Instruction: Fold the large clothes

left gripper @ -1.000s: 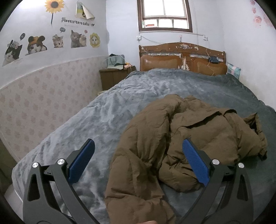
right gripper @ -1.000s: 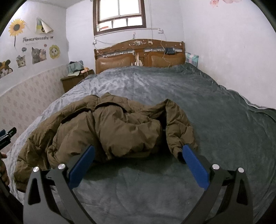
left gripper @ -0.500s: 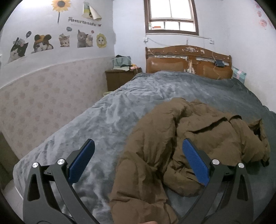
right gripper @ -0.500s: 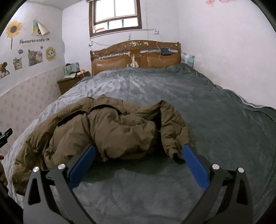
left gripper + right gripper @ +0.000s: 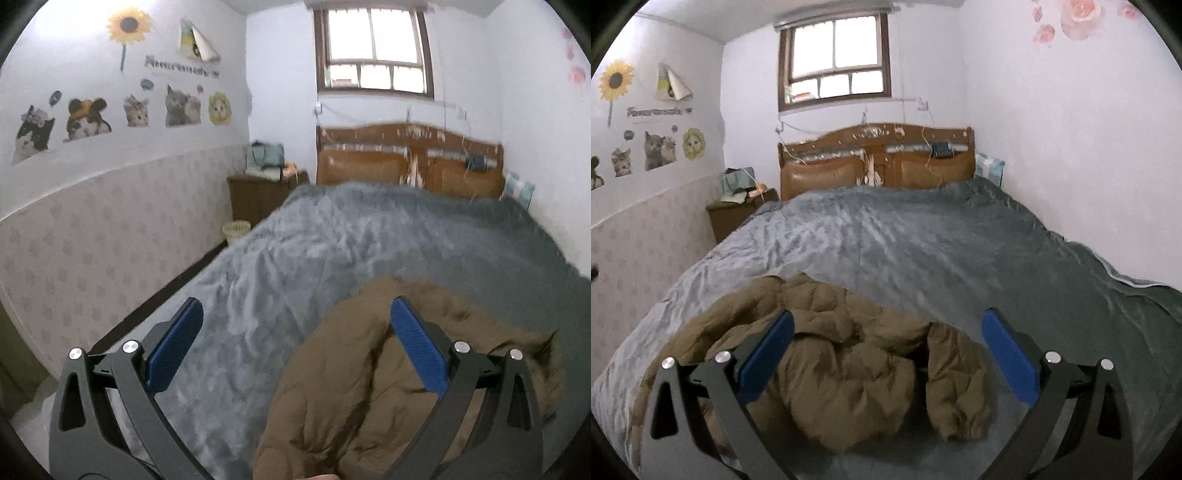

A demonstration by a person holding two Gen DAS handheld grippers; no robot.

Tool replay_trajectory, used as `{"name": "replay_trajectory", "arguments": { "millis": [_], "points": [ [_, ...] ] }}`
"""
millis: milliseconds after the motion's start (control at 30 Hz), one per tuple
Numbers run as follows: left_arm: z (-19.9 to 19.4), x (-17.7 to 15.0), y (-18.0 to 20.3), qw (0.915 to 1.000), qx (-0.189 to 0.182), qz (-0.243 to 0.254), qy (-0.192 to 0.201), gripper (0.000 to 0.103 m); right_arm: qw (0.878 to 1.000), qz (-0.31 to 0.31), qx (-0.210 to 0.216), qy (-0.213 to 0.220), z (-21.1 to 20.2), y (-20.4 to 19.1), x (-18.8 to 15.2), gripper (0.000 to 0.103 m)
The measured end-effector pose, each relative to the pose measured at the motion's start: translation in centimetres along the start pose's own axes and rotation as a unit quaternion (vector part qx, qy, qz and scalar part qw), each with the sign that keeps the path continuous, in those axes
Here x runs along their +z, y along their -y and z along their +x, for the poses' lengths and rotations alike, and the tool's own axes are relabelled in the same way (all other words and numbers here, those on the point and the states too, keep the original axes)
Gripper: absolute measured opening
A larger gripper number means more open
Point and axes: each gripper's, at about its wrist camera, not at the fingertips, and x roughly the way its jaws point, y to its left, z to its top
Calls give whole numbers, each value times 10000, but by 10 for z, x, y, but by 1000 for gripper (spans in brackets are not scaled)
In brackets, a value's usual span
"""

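Observation:
A brown puffy jacket (image 5: pixel 842 369) lies crumpled near the foot of a bed covered by a grey blanket (image 5: pixel 923 243). In the right wrist view one sleeve (image 5: pixel 956 384) hangs toward the front. My right gripper (image 5: pixel 886 354) is open above the jacket's middle, its blue pads (image 5: pixel 1008 354) holding nothing. In the left wrist view the jacket (image 5: pixel 369 384) fills the lower right. My left gripper (image 5: pixel 295 350) is open over the jacket's left edge, with the grey blanket (image 5: pixel 332 236) under its left finger.
A wooden headboard (image 5: pixel 875 162) stands at the far end under a window (image 5: pixel 834 61). A brown nightstand (image 5: pixel 258 195) with bags on it and a small basket (image 5: pixel 236 230) sit left of the bed. The patterned wall (image 5: pixel 92 240) runs close along the left side.
Both grippers have tilted upward and pulled back, so the jacket sits lower in both views. The left view has swung left toward the wall. The jacket itself lies as before.

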Motion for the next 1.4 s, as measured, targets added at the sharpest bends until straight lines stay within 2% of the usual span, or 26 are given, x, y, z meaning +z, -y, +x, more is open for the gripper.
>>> {"name": "replay_trajectory", "arguments": {
  "millis": [100, 200, 300, 367, 500, 533, 567, 600, 633, 667, 700, 733, 767, 800, 900, 1000, 1133, 1233, 1300, 1400],
  "points": [
    [51, -36, -3, 9985, 118, 156, -516, 100, 9964, -271, -173, -778, 81, 12, -12, 101],
    [106, -77, -5, 9919, 82, 347, -1217, 100, 9873, -627, -532, -1357, 155, 26, -38, 101],
    [156, -110, -5, 9731, -414, 342, -2241, 100, 9798, -646, -821, -1707, 203, 43, -59, 101],
    [169, -119, 1, 9674, -492, 547, -2425, 100, 9758, -559, -1054, -1834, 230, 54, -66, 101],
    [184, -132, 19, 9624, -320, 1033, -2493, 100, 9692, -247, -1009, -2235, 265, 71, -74, 101],
    [187, -133, 21, 9621, -288, 1001, -2521, 100, 9705, -85, -933, -2221, 267, 75, -76, 96],
    [191, -135, 23, 9617, -267, 907, -2572, 100, 9720, 48, -822, -2200, 268, 77, -80, 77],
    [198, -138, 21, 9611, -269, 722, -2652, 100, 9711, 101, -830, -2234, 269, 79, -82, 64],
    [202, -140, 19, 9610, -281, 550, -2697, 100, 9697, 91, -948, -2249, 269, 82, -84, 37],
    [207, -141, 14, 9615, -342, 333, -2705, 94, 9702, 85, -969, -2221, 267, 85, -86, 20],
    [214, -143, 8, 9628, -376, 254, -2665, 73, 9704, 81, -1001, -2198, 265, 88, -86, 13],
    [217, -144, 6, 9623, -348, 241, -2686, 61, 9716, 127, -995, -2141, 260, 94, -85, 10],
    [221, -143, 4, 9628, -305, 214, -2675, 41, 9732, 178, -969, -2080, 256, 101, -83, 8],
    [224, -139, 1, 9639, -294, 153, -2643, 27, 9748, 221, -967, -2000, 251, 107, -79, 7],
    [232, -133, -2, 9673, -161, -25, -2530, 11, 9795, 225, -1059, -1697, 223, 129, -66, 6],
    [248, -118, 15, 9732, 145, 391, -2261, 9, 9802, 190, -1371, -1416, 192, 154, -48, 5],
    [272, -82, 48, 9754, 127, 767, -2062, 8, 9766, 500, -1769, -1117, 144, 215, -23, 6],
    [282, -58, 75, 9757, 74, 1063, -1914, 11, 9714, 579, -1997, -1149, 128, 248, -16, 8],
    [284, -45, 95, 9735, -1, 1150, -1977, 19, 9671, 608, -2023, -1416, 129, 259, -20, 20],
    [266, -33, 103, 9721, -244, 1325, -1922, 24, 9688, 385, -1931, -1502, 122, 250, -31, 52]
  ]
}}
